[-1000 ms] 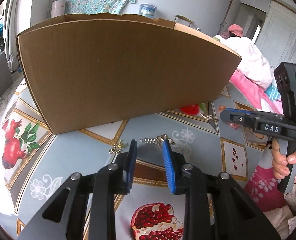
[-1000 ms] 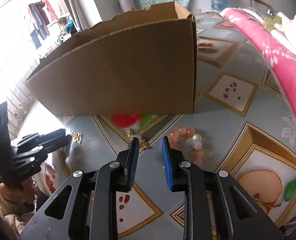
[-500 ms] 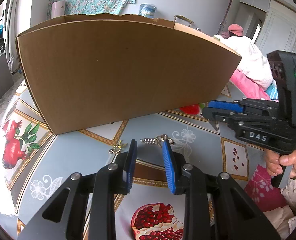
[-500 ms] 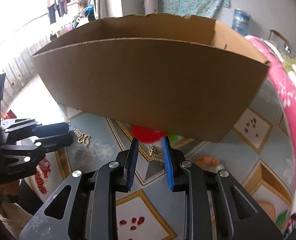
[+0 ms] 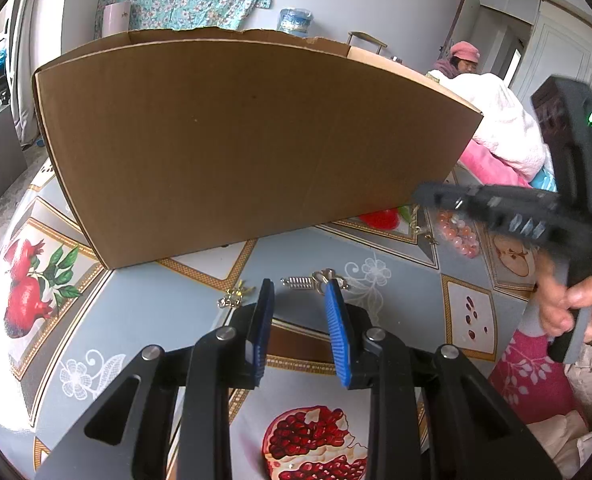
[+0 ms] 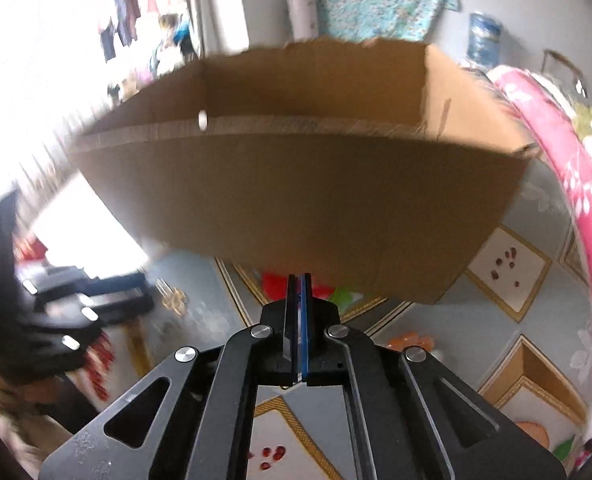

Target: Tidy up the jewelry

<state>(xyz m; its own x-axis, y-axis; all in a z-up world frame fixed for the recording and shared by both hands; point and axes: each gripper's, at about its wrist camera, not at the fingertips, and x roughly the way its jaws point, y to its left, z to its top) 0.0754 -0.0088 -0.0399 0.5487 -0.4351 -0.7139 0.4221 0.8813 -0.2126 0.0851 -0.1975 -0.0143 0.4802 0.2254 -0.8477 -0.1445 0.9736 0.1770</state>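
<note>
Left wrist: left gripper (image 5: 299, 294) partly open, empty; right gripper (image 6: 299, 280) closed, empty, near box (image 6: 296, 196) edge.

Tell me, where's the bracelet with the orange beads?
In the left wrist view the bead bracelet lies on the tablecloth at the right, beside the cardboard box's right front corner, just under the right gripper.

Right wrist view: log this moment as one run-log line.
right tool: shut, nothing visibly held | left tool: open, over spring earring | cardboard box: ahead | bead bracelet: on tablecloth
</note>
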